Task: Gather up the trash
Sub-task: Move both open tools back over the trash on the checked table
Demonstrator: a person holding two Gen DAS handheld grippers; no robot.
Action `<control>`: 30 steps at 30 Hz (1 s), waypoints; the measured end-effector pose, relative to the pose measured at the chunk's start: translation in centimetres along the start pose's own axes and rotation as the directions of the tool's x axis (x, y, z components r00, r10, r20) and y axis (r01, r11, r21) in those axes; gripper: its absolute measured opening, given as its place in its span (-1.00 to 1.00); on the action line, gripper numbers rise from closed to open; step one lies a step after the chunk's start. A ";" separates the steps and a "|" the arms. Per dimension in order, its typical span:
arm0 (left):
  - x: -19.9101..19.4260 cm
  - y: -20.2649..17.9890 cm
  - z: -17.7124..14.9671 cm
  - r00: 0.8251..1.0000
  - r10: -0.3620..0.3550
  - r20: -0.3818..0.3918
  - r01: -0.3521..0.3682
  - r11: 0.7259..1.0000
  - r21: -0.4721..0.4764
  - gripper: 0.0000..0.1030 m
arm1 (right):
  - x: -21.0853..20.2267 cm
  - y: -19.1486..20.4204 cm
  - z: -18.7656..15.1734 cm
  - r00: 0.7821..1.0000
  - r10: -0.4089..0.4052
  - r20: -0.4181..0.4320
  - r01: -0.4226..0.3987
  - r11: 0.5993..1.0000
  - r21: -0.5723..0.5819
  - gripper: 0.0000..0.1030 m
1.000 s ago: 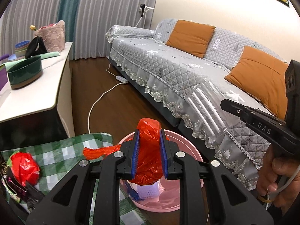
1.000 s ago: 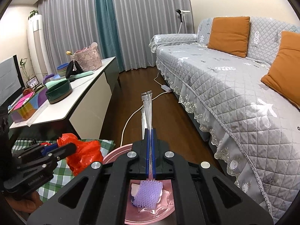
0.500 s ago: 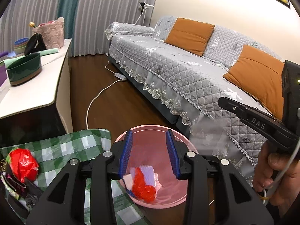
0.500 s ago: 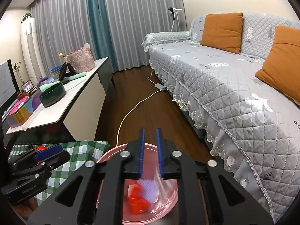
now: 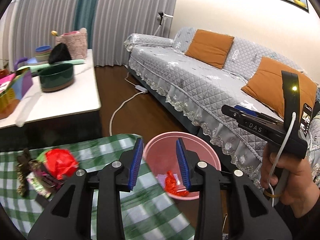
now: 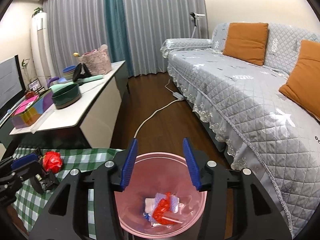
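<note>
Left wrist view: the left gripper [image 5: 159, 163] hovers above the near edge of the pink bin [image 5: 212, 156], which stands on the floor beside the green checked tablecloth [image 5: 112, 148]. Its blue pads are spread and closing, with nothing between them. A red wrapper [image 5: 172, 182] lies in the bin. A crumpled red bag [image 5: 60, 163] rests on the tablecloth, next to dark, blurred packets [image 5: 34, 177]. A hand [image 5: 288, 182] at right holds the right gripper [image 5: 236, 110]; its jaw state cannot be told from this angle.

Right wrist view: the right gripper [image 6: 160, 161] is directly over the pink bin [image 6: 128, 216]. Its jaws are spread and opening, gripping nothing. Inside the bin lie a red wrapper [image 6: 163, 210], a purple mesh piece [image 6: 175, 200] and clear film [image 6: 186, 206]. The red bag [image 6: 52, 161] rests on the tablecloth [image 6: 84, 158], just beside the left gripper [image 6: 24, 163]. A white counter [image 6: 94, 98] carries a green bowl [image 6: 67, 96].
</note>
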State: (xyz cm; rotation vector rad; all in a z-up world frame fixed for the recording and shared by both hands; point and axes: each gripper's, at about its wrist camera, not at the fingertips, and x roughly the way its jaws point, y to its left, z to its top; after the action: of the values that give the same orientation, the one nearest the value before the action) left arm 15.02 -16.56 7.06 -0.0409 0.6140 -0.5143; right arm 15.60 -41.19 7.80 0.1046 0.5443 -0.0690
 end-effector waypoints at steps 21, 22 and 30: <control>-8.9 12.7 -7.4 0.978 0.207 -0.004 -0.206 0.969 -0.135 -0.54 | -2.3 12.0 -2.5 0.962 0.275 -0.006 -0.273 0.954 -0.122 -0.24; -8.9 13.1 -7.7 0.976 0.219 -0.006 -0.217 0.966 -0.141 -0.54 | -2.1 12.5 -2.6 0.959 0.283 -0.015 -0.283 0.951 -0.122 -0.26; -8.8 17.8 -8.7 0.951 0.309 -0.023 -0.307 0.930 -0.201 -0.55 | 1.0 18.0 -4.4 0.924 0.367 -0.103 -0.380 0.911 -0.162 -0.33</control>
State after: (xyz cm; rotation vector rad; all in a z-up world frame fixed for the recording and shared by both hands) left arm 12.05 4.14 1.39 -0.1373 0.6484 -0.1452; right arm 15.86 -22.80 4.95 0.0343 0.5906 0.3601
